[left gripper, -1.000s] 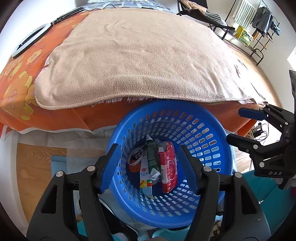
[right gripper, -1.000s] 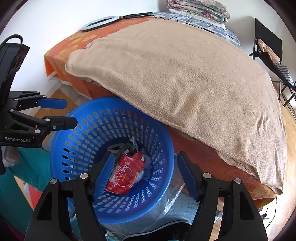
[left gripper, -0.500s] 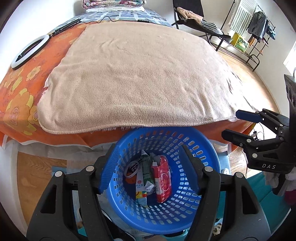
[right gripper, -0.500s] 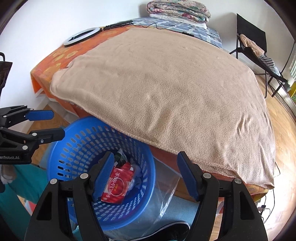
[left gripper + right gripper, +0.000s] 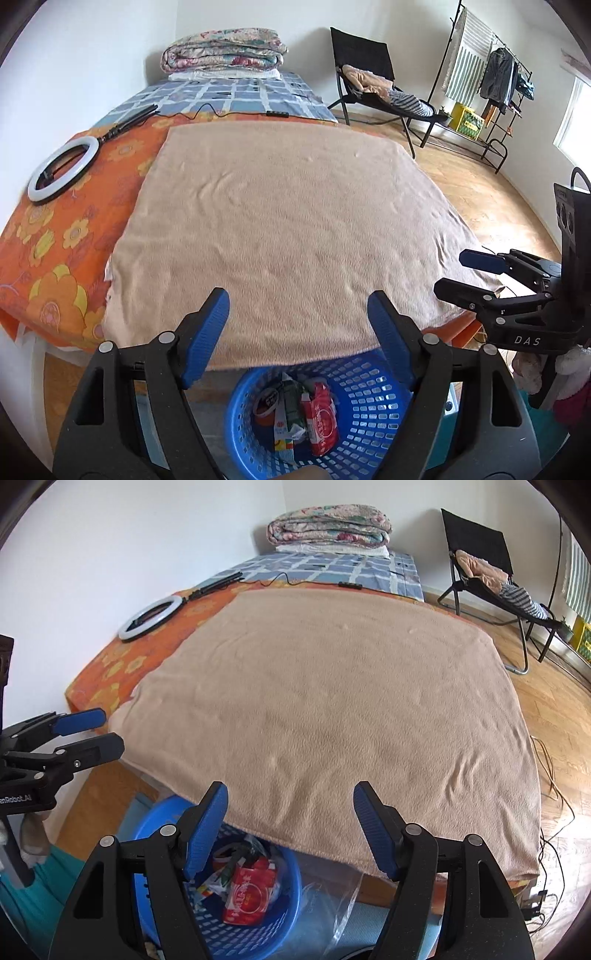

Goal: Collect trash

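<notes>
A blue perforated basket (image 5: 369, 413) (image 5: 155, 823) stands on the floor at the foot of the bed, half under the blanket's edge. Inside lie a red packet (image 5: 323, 417) (image 5: 249, 897), a green wrapper (image 5: 291, 402) and a tape roll (image 5: 267, 400). My left gripper (image 5: 297, 306) hovers above the basket; its jaws are opening and nothing is between them. My right gripper (image 5: 290, 797) is open and empty over the blanket's near edge. Each gripper shows from the side in the other's view: the right gripper (image 5: 465, 275), the left gripper (image 5: 99, 731).
A beige blanket (image 5: 295, 229) covers an orange flowered sheet (image 5: 48, 258) on the bed. A ring light (image 5: 62, 168), cables and folded quilts (image 5: 223, 50) lie further back. A black chair (image 5: 369, 77) and a clothes rack (image 5: 487, 81) stand on the wooden floor. Clear plastic (image 5: 343, 904) lies beside the basket.
Both grippers have risen and tilted up, so the basket has slid to the bottom of each view and the whole bed shows. The left jaws have spread wider.
</notes>
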Action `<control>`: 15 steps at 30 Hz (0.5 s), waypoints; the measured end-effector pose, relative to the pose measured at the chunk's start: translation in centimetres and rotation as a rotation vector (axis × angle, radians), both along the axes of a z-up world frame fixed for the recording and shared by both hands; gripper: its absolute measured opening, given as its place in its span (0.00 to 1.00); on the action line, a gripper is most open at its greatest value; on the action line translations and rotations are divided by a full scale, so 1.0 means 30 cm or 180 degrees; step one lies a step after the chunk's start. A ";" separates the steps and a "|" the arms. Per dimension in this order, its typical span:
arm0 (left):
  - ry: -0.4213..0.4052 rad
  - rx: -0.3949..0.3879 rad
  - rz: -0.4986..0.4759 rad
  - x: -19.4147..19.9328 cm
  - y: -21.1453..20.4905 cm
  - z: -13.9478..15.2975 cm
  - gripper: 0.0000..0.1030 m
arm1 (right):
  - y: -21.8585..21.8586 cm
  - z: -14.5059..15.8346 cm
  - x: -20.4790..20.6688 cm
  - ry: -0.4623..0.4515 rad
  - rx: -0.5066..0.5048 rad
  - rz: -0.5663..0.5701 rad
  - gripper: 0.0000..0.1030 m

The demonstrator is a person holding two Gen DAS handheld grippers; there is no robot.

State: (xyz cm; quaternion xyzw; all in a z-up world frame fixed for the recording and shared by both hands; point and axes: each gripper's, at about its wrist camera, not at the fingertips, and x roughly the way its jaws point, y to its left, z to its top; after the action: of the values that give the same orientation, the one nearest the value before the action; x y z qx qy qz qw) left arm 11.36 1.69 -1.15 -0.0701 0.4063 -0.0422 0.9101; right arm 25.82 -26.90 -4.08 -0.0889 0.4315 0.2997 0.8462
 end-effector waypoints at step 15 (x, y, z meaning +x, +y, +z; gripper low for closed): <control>-0.0202 -0.0086 0.0064 0.116 0.022 0.055 0.90 | 0.004 0.070 0.122 -0.0132 0.0252 -0.0017 0.68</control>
State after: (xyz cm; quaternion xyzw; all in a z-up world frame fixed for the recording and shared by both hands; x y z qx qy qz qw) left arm 14.82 2.35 0.51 -0.0851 0.3759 -0.0408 0.9218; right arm 29.49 -26.77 -1.99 -0.0604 0.4020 0.3124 0.8586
